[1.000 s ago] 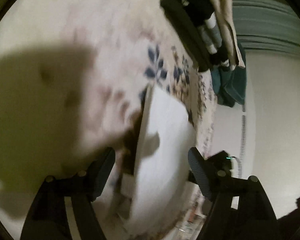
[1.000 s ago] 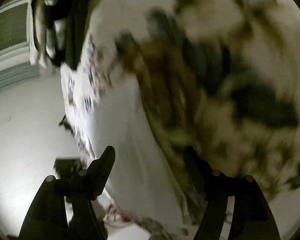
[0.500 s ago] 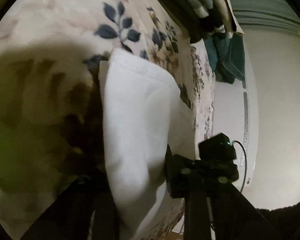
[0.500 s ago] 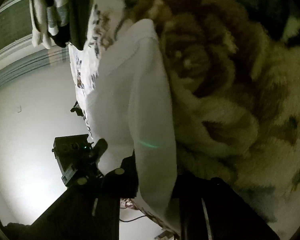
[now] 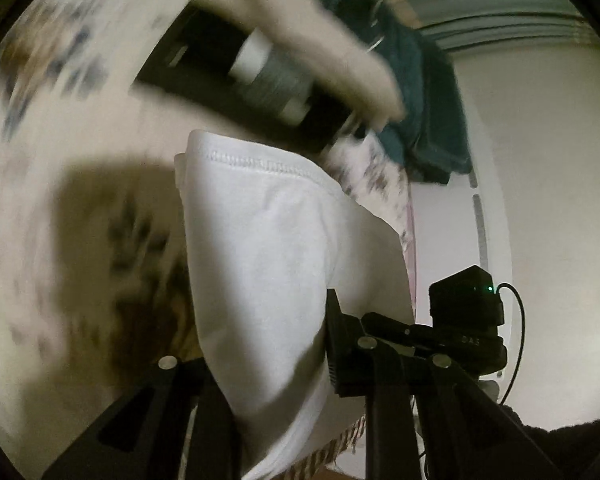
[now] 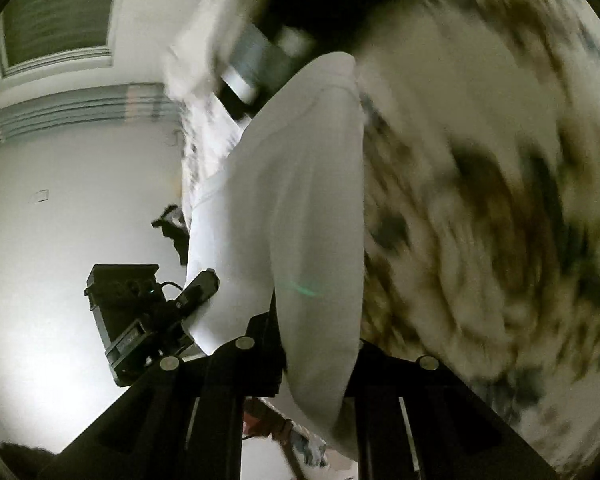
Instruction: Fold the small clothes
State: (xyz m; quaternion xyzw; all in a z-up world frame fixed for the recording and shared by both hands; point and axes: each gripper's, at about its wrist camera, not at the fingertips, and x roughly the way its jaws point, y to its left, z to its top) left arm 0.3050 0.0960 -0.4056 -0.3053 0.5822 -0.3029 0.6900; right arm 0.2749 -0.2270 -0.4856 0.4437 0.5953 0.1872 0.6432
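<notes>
Floral bedspread (image 5: 52, 128) blurs beneath white garment (image 5: 260, 264) pinched by left gripper (image 5: 268, 364) and right gripper (image 6: 316, 356), pale wall (image 5: 548, 184) beyond.

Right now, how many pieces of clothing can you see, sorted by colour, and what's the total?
White garment, shut in both grippers: 1
Teal garment: 1
Black garment with grey and white stripes: 1
Beige garment: 1
Total: 4

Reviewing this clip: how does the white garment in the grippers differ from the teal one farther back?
The white garment is pinched by both the left gripper and the right gripper; the teal garment is held by neither. The white one hangs stretched with a stitched hem showing; the teal one is bunched in a heap. Both are soft cloth.
</notes>
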